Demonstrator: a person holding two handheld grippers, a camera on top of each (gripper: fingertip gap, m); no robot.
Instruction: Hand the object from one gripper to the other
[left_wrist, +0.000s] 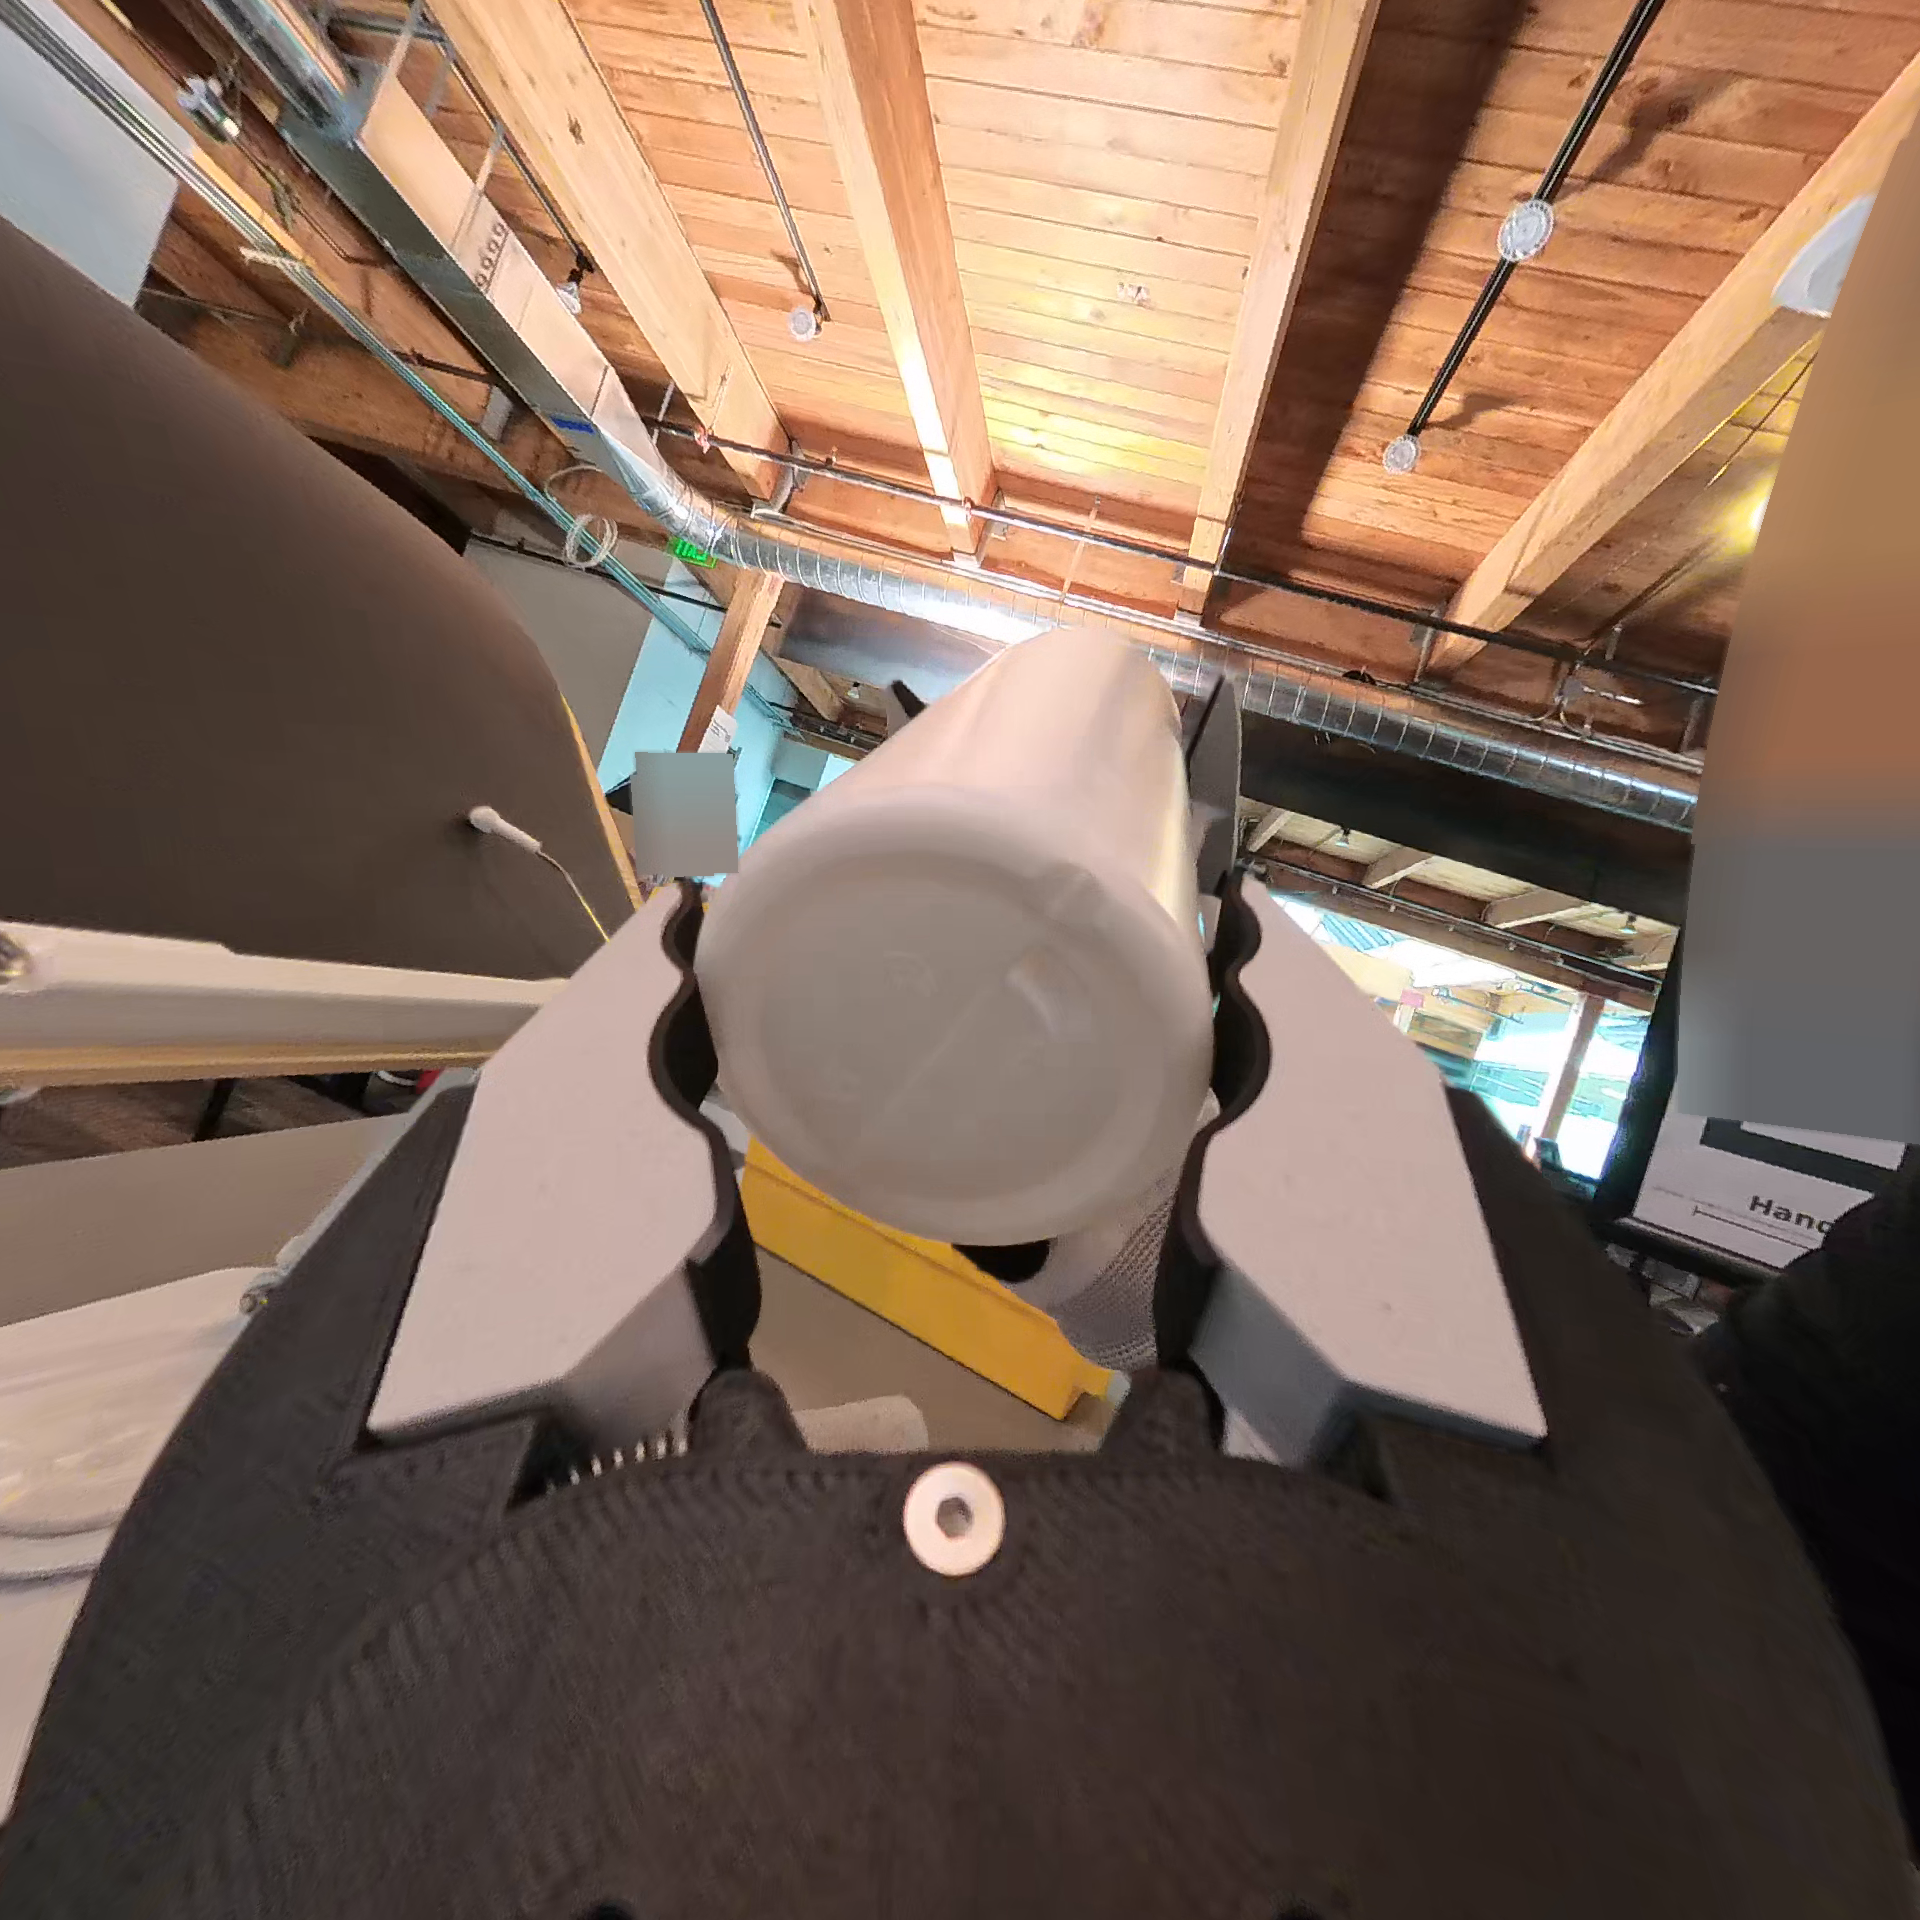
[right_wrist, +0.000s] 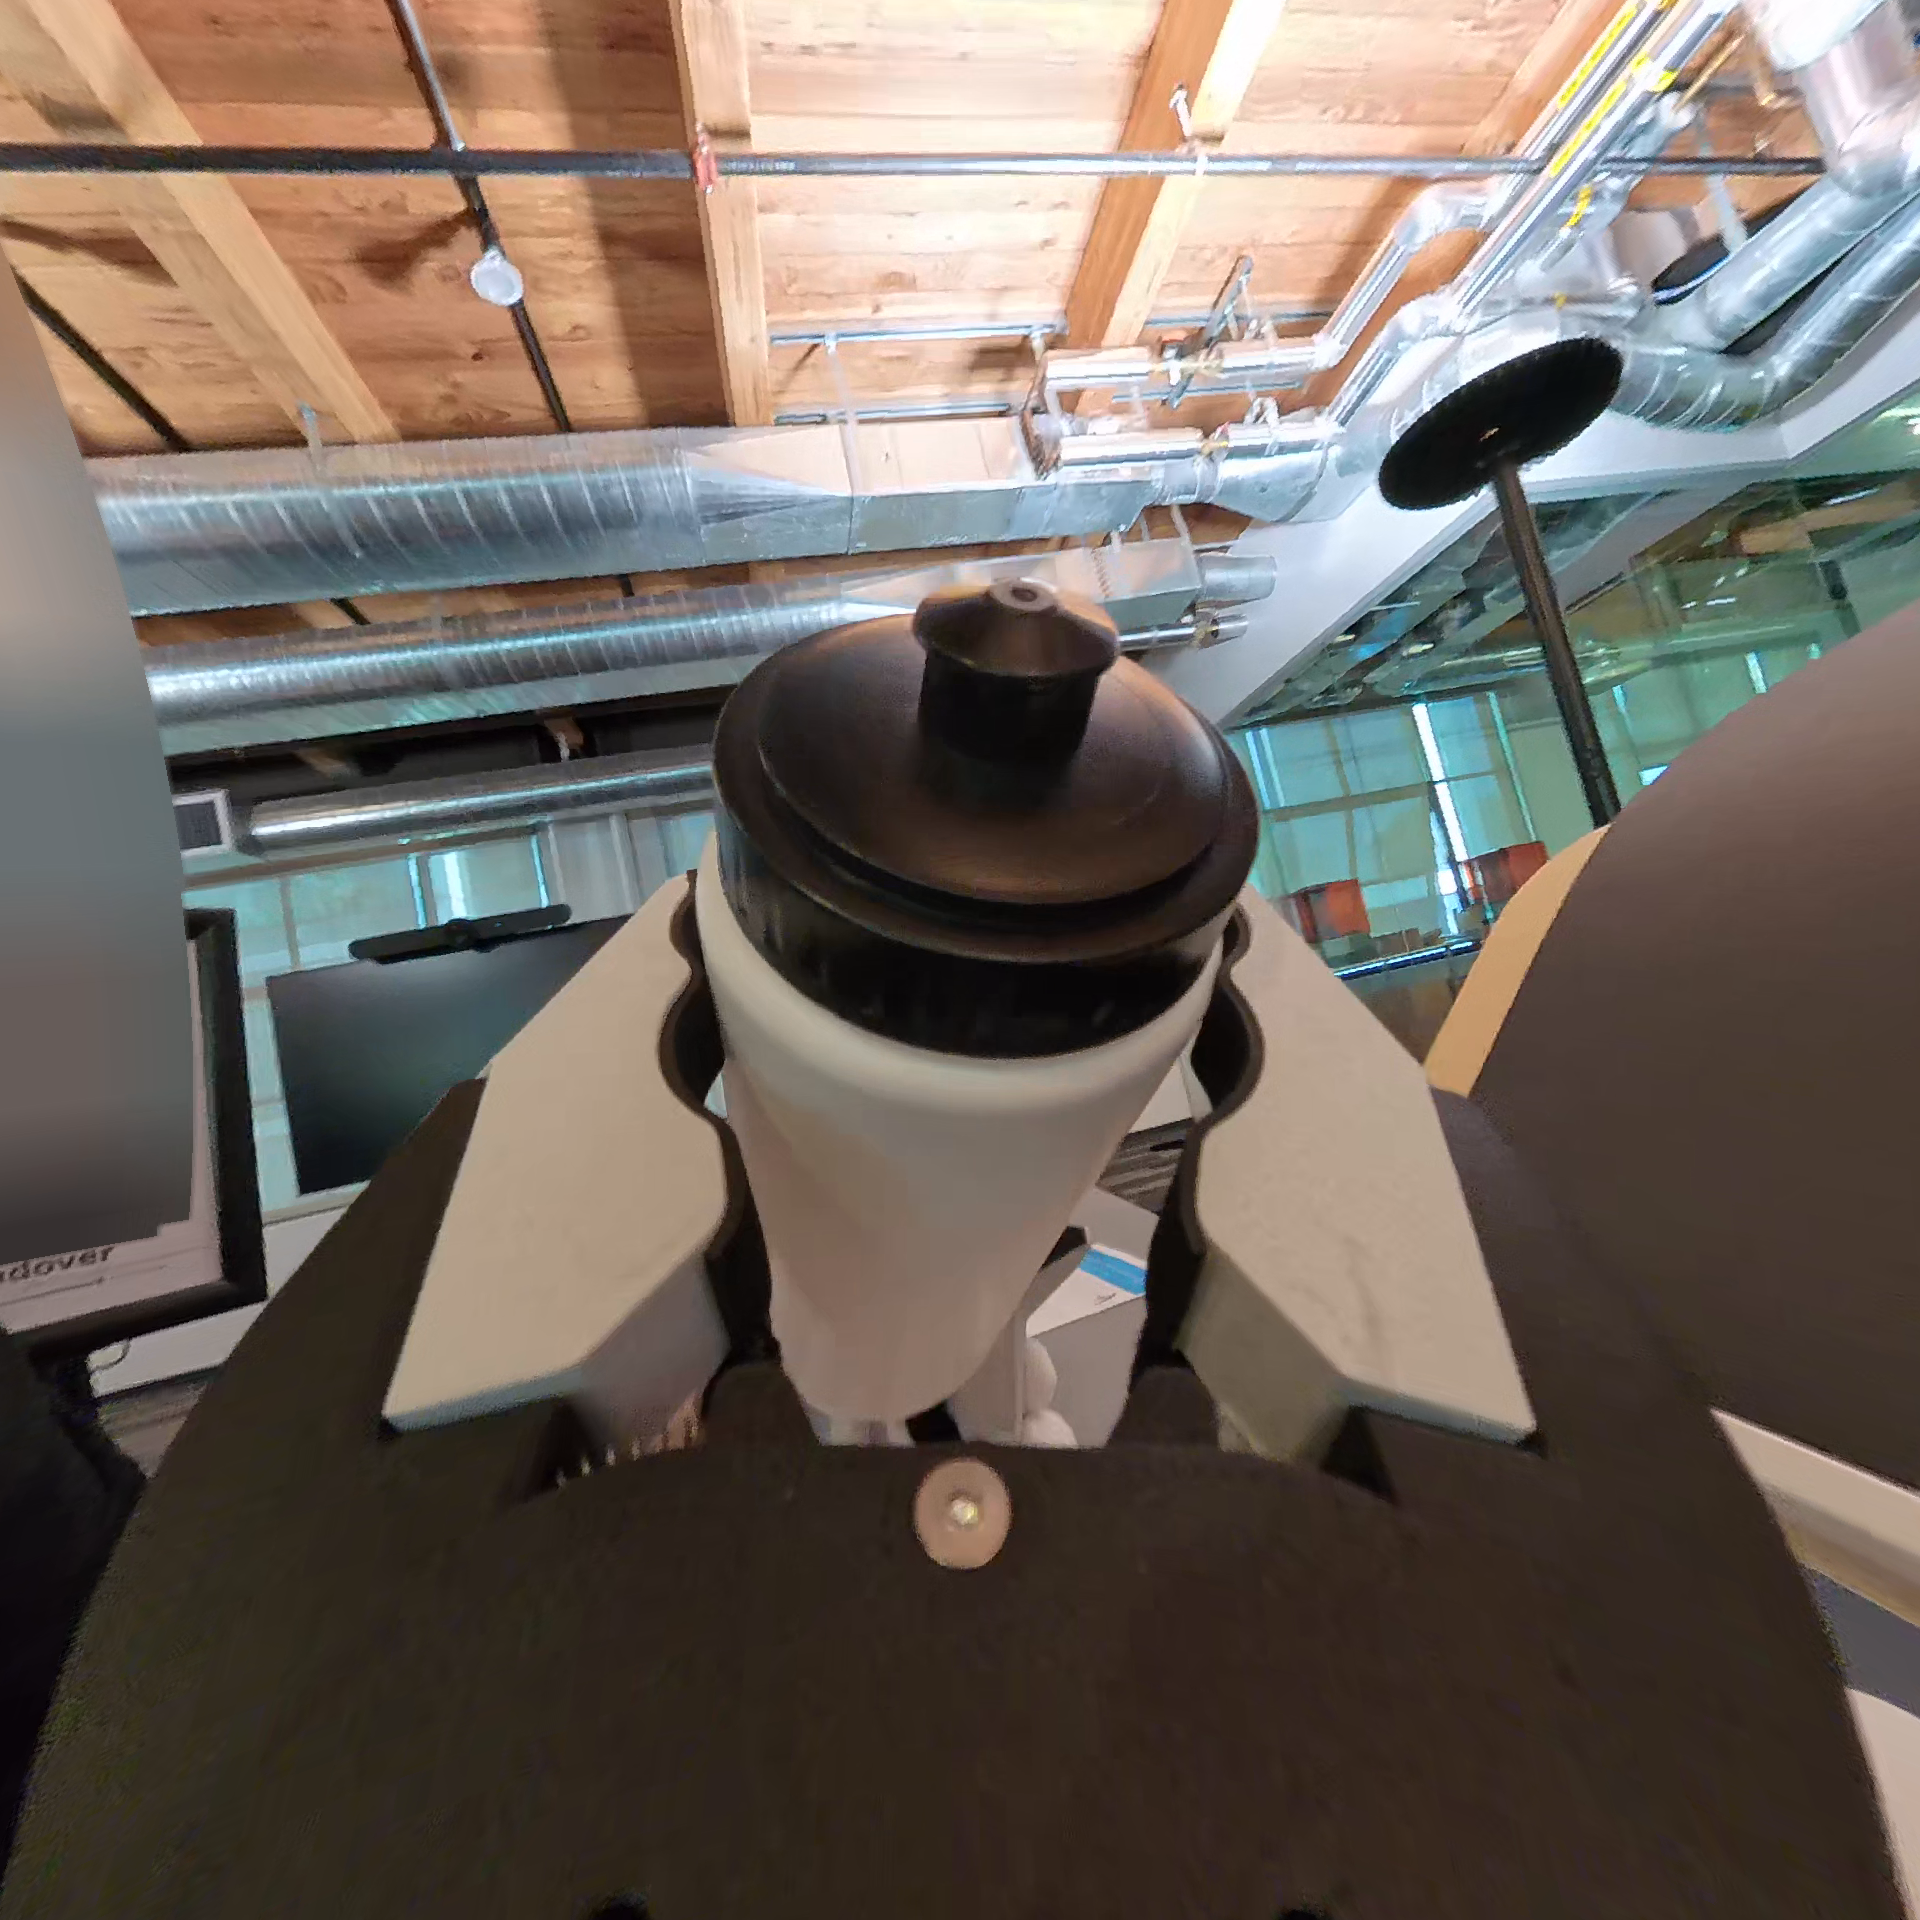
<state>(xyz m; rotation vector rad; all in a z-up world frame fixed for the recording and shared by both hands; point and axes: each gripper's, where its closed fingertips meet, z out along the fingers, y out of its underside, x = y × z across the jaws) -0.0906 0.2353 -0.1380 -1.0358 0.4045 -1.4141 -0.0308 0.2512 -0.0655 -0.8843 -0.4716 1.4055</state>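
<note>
Both tools (left_wrist: 956, 997) (right_wrist: 961, 997) clamped on white bottle (left_wrist: 966, 997)

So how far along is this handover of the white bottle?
Mid-handover. Done: the bottle is lifted, and both grippers have closed on it. In hand: the left gripper clamps the base end, the right gripper the end just below the black cap. Left: one gripper must release; which one, the views don't show.

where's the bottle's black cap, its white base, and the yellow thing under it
black cap (right_wrist: 987, 831): right wrist view, on the lid's domed top.
white base (left_wrist: 956, 1039): left wrist view, on the bottle's round bottom face.
yellow thing (left_wrist: 914, 1283): left wrist view, on its flat upper side.
</note>
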